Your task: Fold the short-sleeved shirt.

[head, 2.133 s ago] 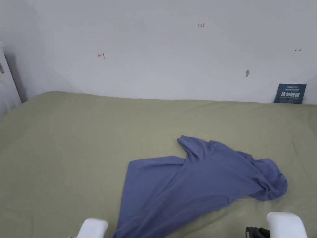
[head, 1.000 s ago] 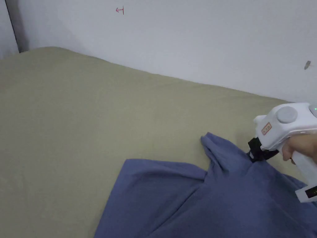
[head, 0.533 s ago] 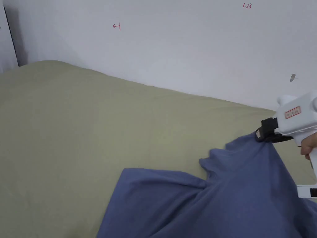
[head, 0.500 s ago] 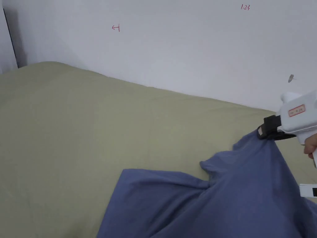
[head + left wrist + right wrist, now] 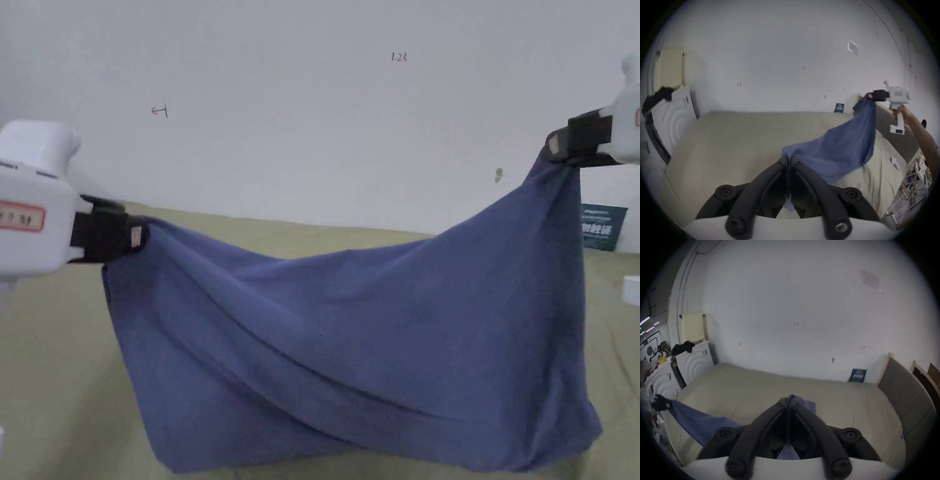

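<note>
A blue short-sleeved shirt (image 5: 375,350) hangs in the air, stretched between both grippers above the olive bed (image 5: 50,350). My left gripper (image 5: 139,235) is shut on the shirt's left end, and its own view has blue cloth (image 5: 834,154) pinched between the closed jaws (image 5: 789,158). Higher up on the right, my right gripper (image 5: 550,145) is shut on the other end, with cloth (image 5: 802,402) caught between its jaws (image 5: 789,400). The shirt sags in the middle and its lower edge hangs close to the bed.
A white wall (image 5: 312,125) runs behind the bed. A dark blue sign (image 5: 603,226) leans on it at the right. A small white object (image 5: 631,290) lies on the bed's right side. A grey headboard (image 5: 907,394) and white cabinets (image 5: 693,366) flank the bed.
The shirt was lying on the bed with only the right gripper lifting one end. Now the left gripper holds the other end too and the whole shirt hangs raised between them.
</note>
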A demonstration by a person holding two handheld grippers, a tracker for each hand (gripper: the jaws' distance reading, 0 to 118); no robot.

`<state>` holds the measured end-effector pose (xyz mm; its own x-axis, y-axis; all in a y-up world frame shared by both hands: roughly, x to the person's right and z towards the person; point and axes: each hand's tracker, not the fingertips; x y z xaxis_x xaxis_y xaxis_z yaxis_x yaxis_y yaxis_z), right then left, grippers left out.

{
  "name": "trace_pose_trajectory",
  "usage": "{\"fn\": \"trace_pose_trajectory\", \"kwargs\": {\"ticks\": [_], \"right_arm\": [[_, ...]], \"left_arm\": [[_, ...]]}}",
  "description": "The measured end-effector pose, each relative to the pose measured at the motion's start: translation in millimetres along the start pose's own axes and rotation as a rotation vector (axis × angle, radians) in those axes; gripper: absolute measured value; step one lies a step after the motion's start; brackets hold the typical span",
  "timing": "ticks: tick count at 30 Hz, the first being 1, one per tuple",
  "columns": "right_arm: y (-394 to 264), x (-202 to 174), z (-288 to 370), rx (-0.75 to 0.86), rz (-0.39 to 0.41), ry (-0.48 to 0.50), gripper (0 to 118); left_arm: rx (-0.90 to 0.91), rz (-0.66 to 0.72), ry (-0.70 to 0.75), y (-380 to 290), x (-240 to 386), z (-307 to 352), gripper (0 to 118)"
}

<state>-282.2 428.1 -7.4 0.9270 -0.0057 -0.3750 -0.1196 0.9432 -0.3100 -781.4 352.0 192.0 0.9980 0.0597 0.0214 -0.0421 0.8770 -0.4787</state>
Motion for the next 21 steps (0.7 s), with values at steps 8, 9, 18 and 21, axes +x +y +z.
{"fn": "trace_pose_trajectory", "kwargs": {"ticks": [8, 9, 18, 21], "right_arm": [[54.6, 12.4, -20.3, 0.06, 0.036, -0.171, 5], [60.7, 13.9, -27.6, 0.071, 0.02, -0.193, 5], [124.6, 17.4, -64.5, 0.276, 0.044, -0.342, 5], [135.8, 16.6, -55.5, 0.306, 0.062, -0.343, 5]], "left_arm": [[0.049, -0.066, 0.099, 138.6, -7.9, -68.5, 2], [0.049, -0.031, 0.119, 151.9, -9.8, -76.1, 2], [0.269, -0.079, 0.235, 248.9, -1.0, -103.2, 2], [0.307, -0.118, 0.283, 258.4, -4.6, -94.6, 2]]}}
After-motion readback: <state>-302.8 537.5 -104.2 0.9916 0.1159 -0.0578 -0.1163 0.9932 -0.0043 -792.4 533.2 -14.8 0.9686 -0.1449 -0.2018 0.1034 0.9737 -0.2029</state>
